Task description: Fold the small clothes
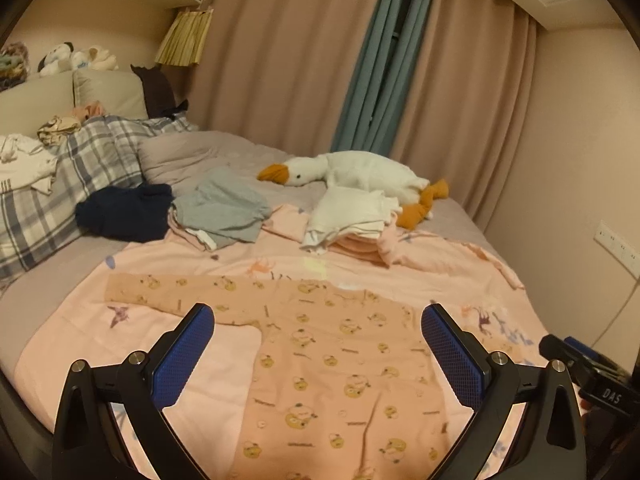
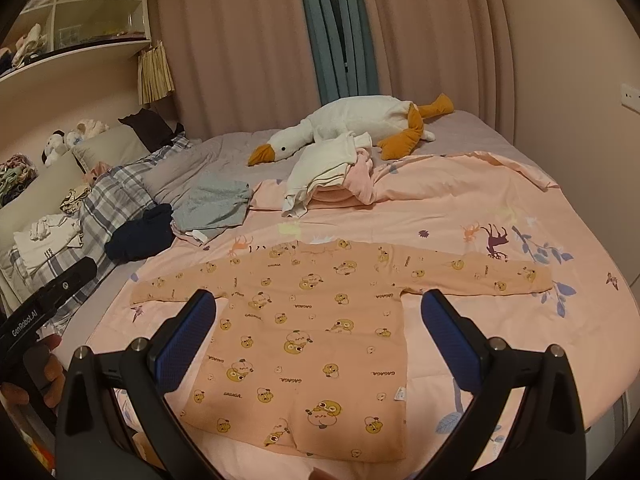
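Reading "GAGAGA" on flat shirt (image 2: 304,320); L gripper (image 1: 318,316), R gripper (image 2: 318,304) both spread apart.

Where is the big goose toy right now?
The white goose plush lies at the far side of the bed, by the curtains, just behind the pile of folded clothes. Both wrist views show it.

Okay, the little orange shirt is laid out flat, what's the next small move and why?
Probably lower the right gripper onto the right sleeve to fold it inward. The shirt lies flat with both sleeves spread, and both grippers, including the left gripper, are open and empty.
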Available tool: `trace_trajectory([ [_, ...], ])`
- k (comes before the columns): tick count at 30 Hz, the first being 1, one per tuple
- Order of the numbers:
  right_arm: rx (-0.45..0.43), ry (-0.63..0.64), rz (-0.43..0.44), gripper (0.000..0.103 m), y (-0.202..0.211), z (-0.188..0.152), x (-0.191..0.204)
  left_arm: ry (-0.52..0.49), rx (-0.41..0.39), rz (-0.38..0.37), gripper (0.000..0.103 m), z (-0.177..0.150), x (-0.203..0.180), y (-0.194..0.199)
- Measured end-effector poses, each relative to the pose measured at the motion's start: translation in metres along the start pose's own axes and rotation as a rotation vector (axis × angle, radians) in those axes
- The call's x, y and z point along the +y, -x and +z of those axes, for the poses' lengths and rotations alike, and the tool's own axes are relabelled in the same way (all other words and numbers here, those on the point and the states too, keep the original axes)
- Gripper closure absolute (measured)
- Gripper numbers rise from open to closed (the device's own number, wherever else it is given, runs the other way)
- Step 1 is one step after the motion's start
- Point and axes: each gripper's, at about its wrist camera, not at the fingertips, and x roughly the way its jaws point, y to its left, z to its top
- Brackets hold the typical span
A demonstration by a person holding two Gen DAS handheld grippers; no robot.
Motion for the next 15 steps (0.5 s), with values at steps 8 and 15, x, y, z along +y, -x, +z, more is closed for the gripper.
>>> trace_trajectory([
  [8, -0.018, 0.009, -0.028, 0.0, 0.0037, -0.0037, 0.0058, -0.036, 0.009, -0.065, 0.0, -0.0067, -0.0047, 0.0067],
  [15, -0.022, 0.006, -0.033, 0.0, 0.005, -0.0049, 0.0068, -0.04, 0.031, -0.081, 0.0, -0.0076, -0.0043, 0.0027],
])
